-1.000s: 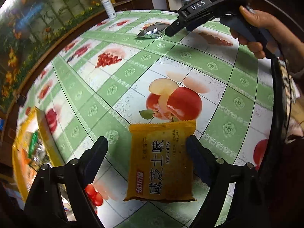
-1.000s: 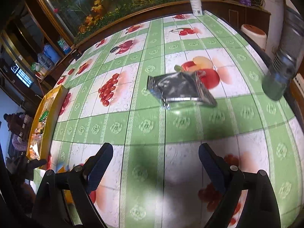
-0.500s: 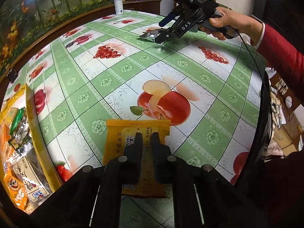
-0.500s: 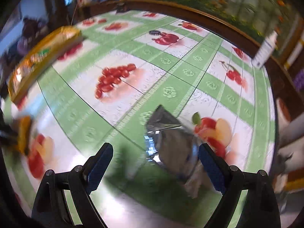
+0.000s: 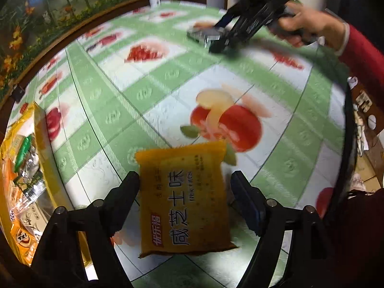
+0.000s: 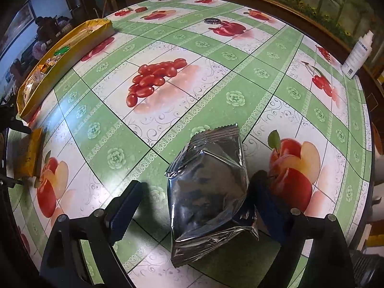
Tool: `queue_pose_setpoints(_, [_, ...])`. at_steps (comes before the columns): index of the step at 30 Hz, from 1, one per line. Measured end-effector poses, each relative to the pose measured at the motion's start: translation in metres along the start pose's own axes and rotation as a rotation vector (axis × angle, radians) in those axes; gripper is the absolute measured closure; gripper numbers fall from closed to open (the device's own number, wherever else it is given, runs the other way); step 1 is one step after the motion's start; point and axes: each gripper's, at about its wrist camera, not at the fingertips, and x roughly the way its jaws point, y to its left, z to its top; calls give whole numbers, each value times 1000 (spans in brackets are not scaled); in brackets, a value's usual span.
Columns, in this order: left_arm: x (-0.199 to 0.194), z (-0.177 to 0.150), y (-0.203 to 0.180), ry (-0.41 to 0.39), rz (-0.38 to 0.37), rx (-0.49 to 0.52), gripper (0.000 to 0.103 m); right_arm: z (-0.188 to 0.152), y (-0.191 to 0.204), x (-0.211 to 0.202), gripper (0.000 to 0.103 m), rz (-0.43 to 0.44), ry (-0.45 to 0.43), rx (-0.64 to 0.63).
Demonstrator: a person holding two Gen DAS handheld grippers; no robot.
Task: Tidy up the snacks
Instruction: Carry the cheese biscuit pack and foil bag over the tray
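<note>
A flat orange biscuit packet with dark printed characters (image 5: 183, 201) lies near the surface's near edge, between the jaws of the left gripper (image 5: 184, 189). Those jaws are opening and stand wide; the left pad sits just at the packet's edge, the right pad clear of it. The gripper points steeply down at it.

Well apart, toward the surface's far side in the left view, a crinkled silver foil snack bag (image 6: 208, 196) lies between the jaws of the right gripper (image 6: 192, 199), which are spread apart; the left pad is clear of the bag, and contact at the right pad cannot be told. A bare hand (image 5: 309, 27) with a red sleeve (image 5: 362, 57) holds this gripper tilted steeply down.

Two loose packets are counted. At the surface's left edge stands one yellow open box (image 6: 72, 55) holding several wrapped snacks. One white bottle (image 6: 358, 56) stands at the far rim of the green-and-white fruit-print surface (image 6: 235, 98).
</note>
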Motion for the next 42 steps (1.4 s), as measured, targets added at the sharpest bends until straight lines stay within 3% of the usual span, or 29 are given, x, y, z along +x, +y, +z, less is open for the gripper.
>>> queue_pose_setpoints(2, [1, 1, 11, -9, -39, -76, 29, -4, 4, -4, 23, -12, -16, 31])
queue_pose_setpoints(3, [1, 1, 15, -18, -30, -98, 33, -6, 7, -8, 36, -15, -24, 45])
queue_pose_setpoints(5, [1, 1, 19, -17, -21, -129, 34, -9, 11, -13, 42, -16, -35, 82])
queue_pose_setpoints(11, [1, 3, 17, -10, 11, -176, 34, -27, 20, -24, 42, -34, -68, 186])
queue_pose_setpoints(17, [-18, 11, 12, -52, 105, -242, 34, -45, 30, -54, 42, 19, -182, 308])
queue_pose_setpoints(31, [-76, 7, 30, -192, 508, -428, 34, -50, 86, -92, 43, 184, -403, 420])
queue_pose_setpoints(42, [-86, -6, 46, -212, 559, -490, 34, -23, 129, -100, 43, 281, -446, 380])
